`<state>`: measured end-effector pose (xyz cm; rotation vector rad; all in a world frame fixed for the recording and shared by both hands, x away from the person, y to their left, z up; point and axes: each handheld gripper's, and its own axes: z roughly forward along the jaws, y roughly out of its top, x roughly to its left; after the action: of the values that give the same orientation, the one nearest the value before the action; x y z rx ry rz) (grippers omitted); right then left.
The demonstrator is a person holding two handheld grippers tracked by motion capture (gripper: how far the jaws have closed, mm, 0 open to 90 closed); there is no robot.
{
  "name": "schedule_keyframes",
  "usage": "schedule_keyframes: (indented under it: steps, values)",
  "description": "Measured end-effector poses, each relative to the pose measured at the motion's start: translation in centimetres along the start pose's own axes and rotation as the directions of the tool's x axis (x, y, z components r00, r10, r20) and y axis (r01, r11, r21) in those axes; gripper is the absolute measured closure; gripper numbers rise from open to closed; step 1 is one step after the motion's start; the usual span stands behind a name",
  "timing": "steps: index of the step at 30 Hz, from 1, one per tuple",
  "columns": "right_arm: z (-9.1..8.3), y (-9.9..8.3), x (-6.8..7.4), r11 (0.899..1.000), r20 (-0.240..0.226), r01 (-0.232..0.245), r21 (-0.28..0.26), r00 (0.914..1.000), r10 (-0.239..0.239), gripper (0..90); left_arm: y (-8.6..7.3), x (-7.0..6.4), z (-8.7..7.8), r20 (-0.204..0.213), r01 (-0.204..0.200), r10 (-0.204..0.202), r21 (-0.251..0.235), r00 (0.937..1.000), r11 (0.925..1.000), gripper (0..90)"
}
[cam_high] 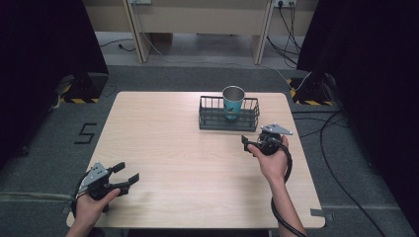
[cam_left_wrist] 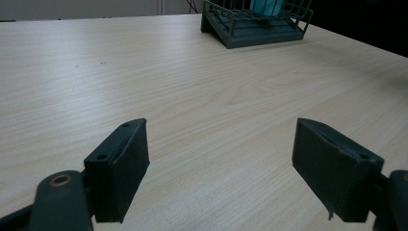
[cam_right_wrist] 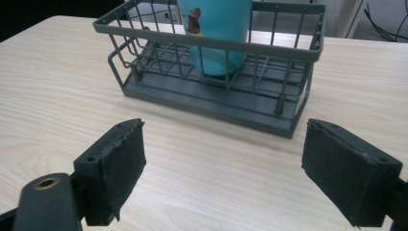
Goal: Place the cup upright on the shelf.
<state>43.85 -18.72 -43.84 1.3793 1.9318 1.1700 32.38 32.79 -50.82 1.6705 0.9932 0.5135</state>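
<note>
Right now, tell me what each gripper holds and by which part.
Nothing. The left gripper and right gripper both stand open and empty; the cup sits in the basket.

So it's a light wood-grain table sitting on grey carpet. The only thing resting right on the top is a dark wire basket, toward the far edge and a bit right of centre. The rest is bare wood.

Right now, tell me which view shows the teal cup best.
The high view: the teal cup stands whole and upright inside the wire basket, open mouth visible. The right gripper view shows its body close but cropped at the top; the left gripper view catches just its base.
</note>
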Motion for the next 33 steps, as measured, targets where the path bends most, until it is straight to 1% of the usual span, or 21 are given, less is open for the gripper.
schedule_keyframes:
  steps: [7, 18, 24, 29, 33]
  values:
    - [-0.9, -1.2, -0.6, 1.000, 0.011, -0.015, 0.003, 0.9998, 0.015, 16.1, 0.0, 0.0, 0.0, 0.000, -0.001, 0.001, 0.001, 1.0000, 1.0000, 19.9]
    - [-2.4, -2.5, -1.9, 0.999, 0.040, -0.039, -0.002, 0.9984, 0.039, 16.2, 0.0, 0.1, 0.0, -0.008, 0.001, -0.001, -0.007, 1.0000, 1.0000, 20.1]
    - [-3.2, -3.3, -2.4, 0.999, 0.051, -0.053, -0.007, 0.9973, 0.053, 16.4, 0.1, 0.0, -0.1, -0.005, -0.003, 0.003, -0.007, 1.0000, 1.0000, 20.2]
    - [-3.7, -4.5, -2.7, 0.998, 0.060, -0.067, 0.010, 0.9960, 0.066, 16.4, 0.1, 0.0, 0.0, -0.005, -0.002, 0.002, -0.007, 1.0000, 1.0000, 20.2]
    - [-4.2, -5.4, -3.0, 0.997, 0.067, -0.081, 0.012, 0.9946, 0.080, 16.6, 0.1, 0.0, -0.1, -0.008, 0.000, 0.000, -0.010, 1.0000, 0.9999, 20.2]
